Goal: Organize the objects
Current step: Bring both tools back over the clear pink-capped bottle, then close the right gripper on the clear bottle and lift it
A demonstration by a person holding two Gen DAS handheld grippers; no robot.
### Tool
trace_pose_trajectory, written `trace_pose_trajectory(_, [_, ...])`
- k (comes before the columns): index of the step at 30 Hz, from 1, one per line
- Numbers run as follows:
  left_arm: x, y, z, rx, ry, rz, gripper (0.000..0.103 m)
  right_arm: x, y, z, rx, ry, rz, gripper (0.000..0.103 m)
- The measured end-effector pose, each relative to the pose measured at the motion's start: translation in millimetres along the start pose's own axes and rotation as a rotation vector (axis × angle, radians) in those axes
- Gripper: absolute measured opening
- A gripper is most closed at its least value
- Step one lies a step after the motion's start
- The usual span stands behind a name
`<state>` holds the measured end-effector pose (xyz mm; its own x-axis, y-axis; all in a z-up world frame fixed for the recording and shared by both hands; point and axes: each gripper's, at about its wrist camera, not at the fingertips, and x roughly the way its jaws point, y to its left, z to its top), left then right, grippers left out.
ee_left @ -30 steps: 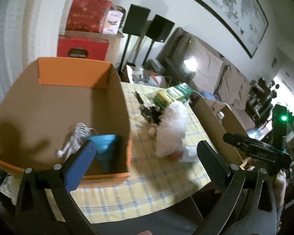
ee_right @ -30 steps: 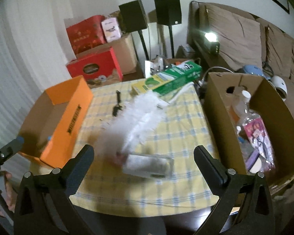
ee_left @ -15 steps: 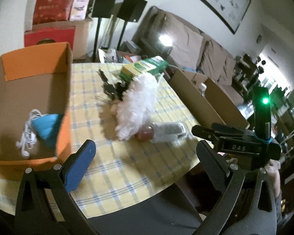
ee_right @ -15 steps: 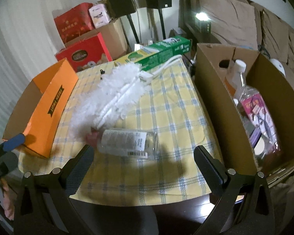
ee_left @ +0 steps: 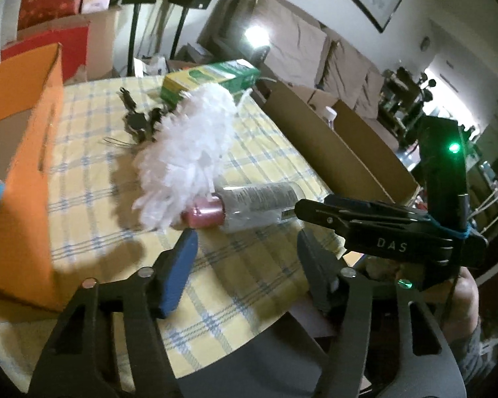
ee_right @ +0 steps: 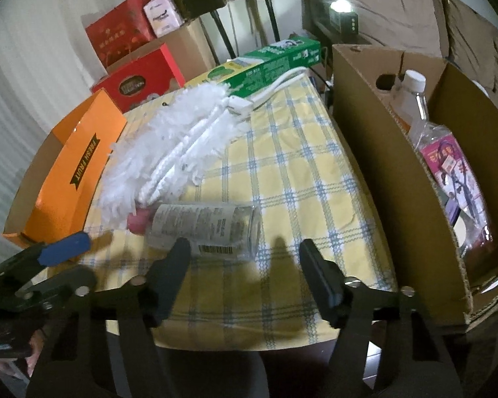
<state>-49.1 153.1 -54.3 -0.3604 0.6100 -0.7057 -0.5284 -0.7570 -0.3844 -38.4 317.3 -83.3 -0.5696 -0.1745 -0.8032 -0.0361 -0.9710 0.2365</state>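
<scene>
A clear bottle with a pink cap (ee_left: 249, 204) (ee_right: 206, 229) lies on its side on the yellow checked tablecloth (ee_right: 289, 172). A white fluffy duster (ee_left: 189, 152) (ee_right: 169, 152) lies just behind it, over the cap end. My left gripper (ee_left: 249, 248) is open and empty, a little short of the bottle. My right gripper (ee_right: 245, 258) is open and empty, its left finger at the bottle's near side. It also shows side-on in the left wrist view (ee_left: 378, 229).
An orange box (ee_left: 23, 172) (ee_right: 66, 172) stands at the table's left. A brown cardboard box (ee_right: 398, 179) with a bottle and packets stands at the right. A green carton (ee_right: 269, 63) and dark clips (ee_left: 139, 122) lie at the back.
Both grippers have moved in toward the bottle and their jaws have narrowed. The left view has swung right, away from the orange box.
</scene>
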Motion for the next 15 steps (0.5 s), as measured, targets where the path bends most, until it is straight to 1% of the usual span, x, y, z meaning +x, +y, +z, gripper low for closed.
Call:
trace_pose_trajectory(4, [14.7,2.6,1.5,-0.022,0.02,-0.018,0.056,3.4,-0.7,0.0,0.0,0.009,0.015,0.058])
trace_pose_trajectory(7, [20.4,6.6,4.0,-0.047,0.026,-0.035,0.056,4.9,-3.1,1.0,0.014,0.011,0.032,0.058])
trace_pose_trajectory(10, [24.2,9.3,6.3,-0.049,0.025,-0.033,0.056,6.3,-6.1,2.7,0.036,0.012,0.067,0.058])
trace_pose_trajectory(15, [26.7,13.9,8.8,-0.053,0.022,-0.032,0.056,11.8,-10.3,3.8,0.064,0.023,0.095,0.058])
